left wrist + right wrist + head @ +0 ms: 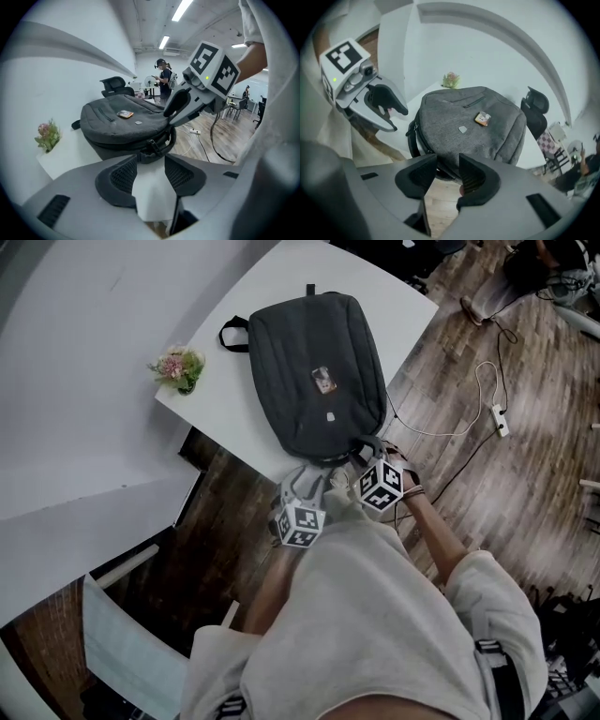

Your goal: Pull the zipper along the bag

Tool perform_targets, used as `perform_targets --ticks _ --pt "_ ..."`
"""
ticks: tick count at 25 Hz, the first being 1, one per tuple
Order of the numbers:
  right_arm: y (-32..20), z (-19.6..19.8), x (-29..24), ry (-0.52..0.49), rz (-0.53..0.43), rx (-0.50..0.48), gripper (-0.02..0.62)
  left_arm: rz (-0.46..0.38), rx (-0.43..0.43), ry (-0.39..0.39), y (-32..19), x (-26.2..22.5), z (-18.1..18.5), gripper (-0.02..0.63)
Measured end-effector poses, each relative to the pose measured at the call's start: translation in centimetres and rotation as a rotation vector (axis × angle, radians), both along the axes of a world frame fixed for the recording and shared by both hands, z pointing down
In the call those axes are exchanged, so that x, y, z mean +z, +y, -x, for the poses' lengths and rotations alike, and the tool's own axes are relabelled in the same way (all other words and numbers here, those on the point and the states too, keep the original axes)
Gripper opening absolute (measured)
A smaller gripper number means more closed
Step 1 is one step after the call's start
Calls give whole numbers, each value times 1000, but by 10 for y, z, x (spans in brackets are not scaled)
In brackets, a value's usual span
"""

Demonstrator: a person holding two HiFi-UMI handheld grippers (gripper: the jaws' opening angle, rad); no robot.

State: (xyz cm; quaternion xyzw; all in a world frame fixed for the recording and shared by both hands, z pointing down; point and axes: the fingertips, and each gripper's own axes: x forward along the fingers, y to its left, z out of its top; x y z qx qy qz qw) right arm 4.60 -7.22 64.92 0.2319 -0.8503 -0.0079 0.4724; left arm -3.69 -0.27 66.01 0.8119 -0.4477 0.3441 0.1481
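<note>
Both left gripper (pixel 151 159) and right gripper (pixel 447 161) were held open-jawed at the backpack's (pixel 314 381) near edge, the zipper pull (pixel 152 146) seemingly yet to be pinched.

Pale shirt (pixel 375 615); grey left gripper (pixel 151 159) and right gripper (pixel 447 159) bearing black-and-white marker cubes (pixel 298 524).

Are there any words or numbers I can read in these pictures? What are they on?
No words or numbers can be read anywhere.
Small orange badge on the backpack: too small and blurred to read.
Little pale tag below the badge: too small to tell if it bears print.
Marker cubes on the grippers: black-and-white square patterns, not letters.
</note>
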Motion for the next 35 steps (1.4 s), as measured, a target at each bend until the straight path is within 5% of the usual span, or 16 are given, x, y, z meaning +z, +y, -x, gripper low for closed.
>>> perform_targets --ticks 7,11,23,35 --pt "-29 -10 -49 -360 48 370 118 -149 -162 102 -48 -57 33 132" --pt "-60 -17 -86 -509 -9 496 91 -267 -204 143 -90 -104 51 90" --pt "-136 -17 -203 -664 -295 530 14 -497 -253 195 -169 -206 86 27" --pt "-152 -12 -231 -690 -354 517 14 -549 -264 213 -189 -235 96 25"
